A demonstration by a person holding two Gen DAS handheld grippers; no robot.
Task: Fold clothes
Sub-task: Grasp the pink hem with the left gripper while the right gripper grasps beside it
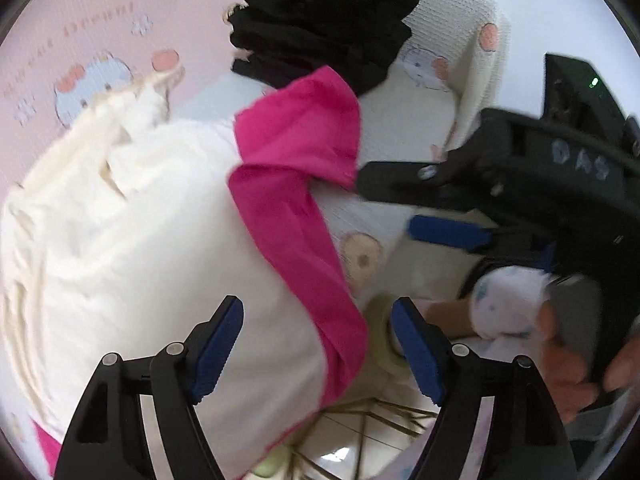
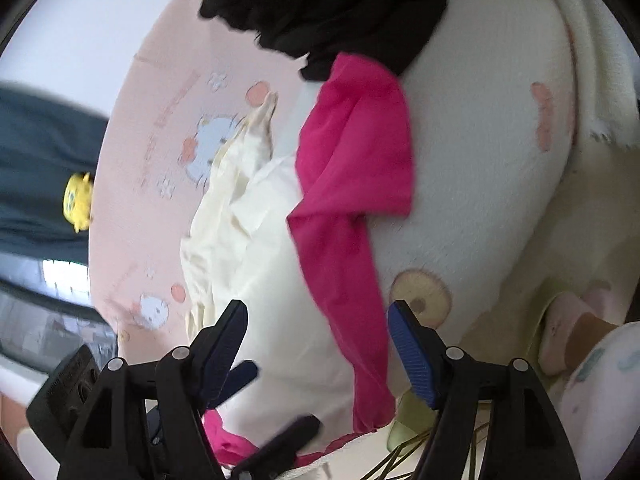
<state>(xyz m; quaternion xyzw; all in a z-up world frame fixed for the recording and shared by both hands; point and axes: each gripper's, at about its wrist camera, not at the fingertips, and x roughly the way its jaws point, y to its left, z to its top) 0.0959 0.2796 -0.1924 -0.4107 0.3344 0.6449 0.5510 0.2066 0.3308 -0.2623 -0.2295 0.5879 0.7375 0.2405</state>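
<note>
With both the left claw (image 1: 316, 354) and right claw (image 2: 316, 350) spread and empty, the soft, limp pink garment (image 1: 296, 148) beside the black clothes (image 1: 324, 16) is likely best pinched at its hem corners.

Cream garment (image 1: 132, 224) with magenta trim (image 1: 296, 168): lies spread, partly folded, on cartoon-print blanket (image 1: 80, 40); far edge bunched and wrinkled, near part smooth. Magenta band runs diagonally across it, far end doubled over into broad flap (second bit of magenta peeks out at near left edge). Black clothes (image 1: 320, 16): crumpled heap beyond magenta flap, touching its top, resting on same blanket. Both views blurred; garment types unclear.
</note>
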